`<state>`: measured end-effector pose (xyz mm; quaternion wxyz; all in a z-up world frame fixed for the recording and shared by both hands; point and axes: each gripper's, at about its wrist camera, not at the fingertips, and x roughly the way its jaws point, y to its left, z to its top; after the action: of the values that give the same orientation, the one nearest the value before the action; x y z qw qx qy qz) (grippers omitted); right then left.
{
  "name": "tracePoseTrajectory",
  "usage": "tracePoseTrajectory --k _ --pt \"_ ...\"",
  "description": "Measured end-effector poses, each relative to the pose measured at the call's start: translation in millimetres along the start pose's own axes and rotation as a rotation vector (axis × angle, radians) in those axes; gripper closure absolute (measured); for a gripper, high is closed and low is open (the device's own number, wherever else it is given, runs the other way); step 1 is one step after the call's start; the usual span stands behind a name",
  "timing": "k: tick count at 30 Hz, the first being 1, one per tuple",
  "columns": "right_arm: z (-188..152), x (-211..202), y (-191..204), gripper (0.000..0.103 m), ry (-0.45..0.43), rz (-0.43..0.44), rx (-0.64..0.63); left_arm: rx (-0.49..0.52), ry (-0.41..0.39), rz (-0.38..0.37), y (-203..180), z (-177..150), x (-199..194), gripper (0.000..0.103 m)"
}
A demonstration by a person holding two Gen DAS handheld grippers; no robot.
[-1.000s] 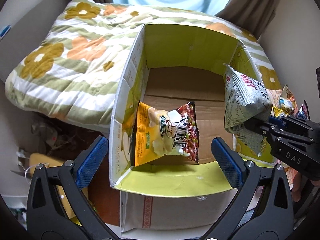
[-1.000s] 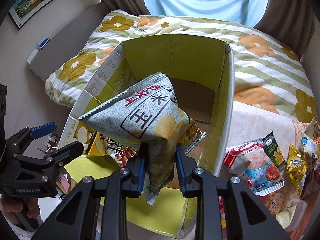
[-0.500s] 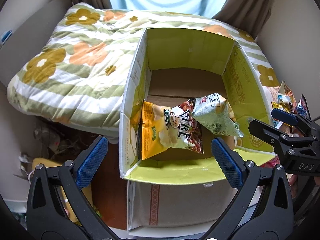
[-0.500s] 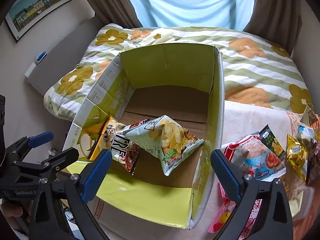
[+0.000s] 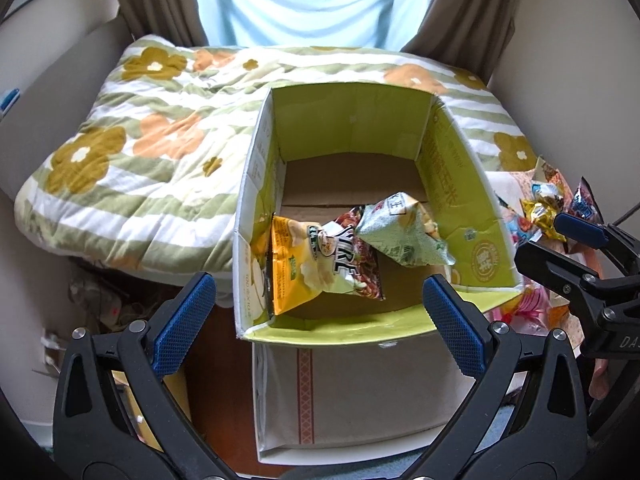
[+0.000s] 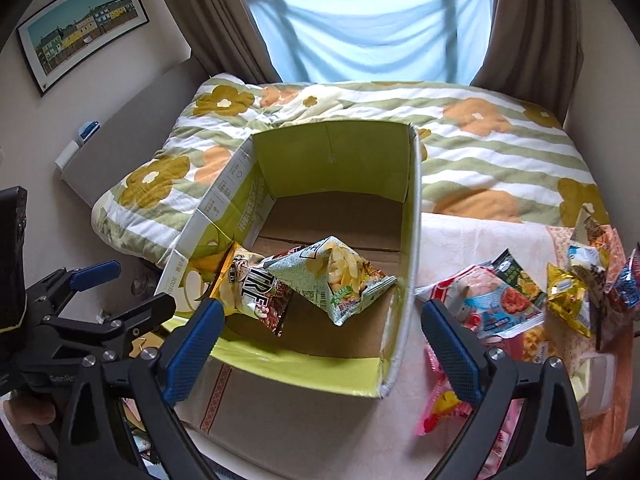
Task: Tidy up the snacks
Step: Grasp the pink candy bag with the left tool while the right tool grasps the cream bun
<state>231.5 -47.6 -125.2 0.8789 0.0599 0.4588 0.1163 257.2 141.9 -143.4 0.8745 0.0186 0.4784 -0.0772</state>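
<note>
A cardboard box (image 5: 352, 120) (image 6: 332, 160) with yellow-green flaps stands open against the bed. Inside lie a grey-green chip bag (image 5: 400, 232) (image 6: 336, 280), a yellow bag (image 5: 296, 268) (image 6: 236, 292) and a dark red bag (image 5: 352, 264) (image 6: 268, 300), all leaning together near the front left. My left gripper (image 5: 318, 320) (image 6: 128, 288) hangs open and empty above the box's near flap. Over the box's front right corner my right gripper (image 6: 324, 340) (image 5: 552, 240) is also open, holding nothing. Loose snack packets (image 6: 500, 296) (image 5: 540, 208) lie to the right of the box.
A floral striped quilt (image 5: 140, 152) (image 6: 500, 148) covers the bed behind and left of the box. Brown curtains and a blue window cloth (image 6: 368, 28) are at the back. Clutter lies on the floor (image 5: 104, 300) under the bed edge at the left.
The right gripper opened and let go of the grey-green chip bag, which now lies in the box. Both grippers have drawn back and upward from the box.
</note>
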Motion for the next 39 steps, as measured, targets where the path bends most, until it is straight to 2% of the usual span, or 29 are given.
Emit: tracePoseTrajectory --k 6,10,17,21,29,35,39 --pt "-9.4 -44.9 -23.4 0.005 -0.074 0.003 -0.006 0.014 -0.041 -0.004 -40.9 -4.8 -21.4 0.0" --pt "-18.6 -77.5 -60.2 0.005 -0.105 -0.01 0.017 0.006 -0.048 -0.025 -81.3 -13.3 -29.6 0.0" --pt "-45.0 -126.3 -140.4 0.005 -0.102 -0.075 0.039 0.023 0.004 -0.069 -172.5 -36.6 -25.7 0.0" --pt "-61.4 -135.5 -179.1 0.005 -0.071 -0.087 0.044 0.024 0.057 -0.086 -223.1 -56.0 -14.3 0.0" --pt "-97.2 -108.1 -238.7 0.005 0.021 -0.096 0.087 0.036 0.149 -0.063 -289.0 -101.3 23.8 0.0" --pt "-125.7 -67.0 -262.2 0.005 0.072 -0.075 0.13 0.079 0.13 0.033 -308.3 -131.8 68.4 0.0" --pt "-138.8 -33.4 -265.3 0.005 0.088 -0.078 0.126 0.065 0.126 -0.013 -311.9 -149.8 93.7 0.0"
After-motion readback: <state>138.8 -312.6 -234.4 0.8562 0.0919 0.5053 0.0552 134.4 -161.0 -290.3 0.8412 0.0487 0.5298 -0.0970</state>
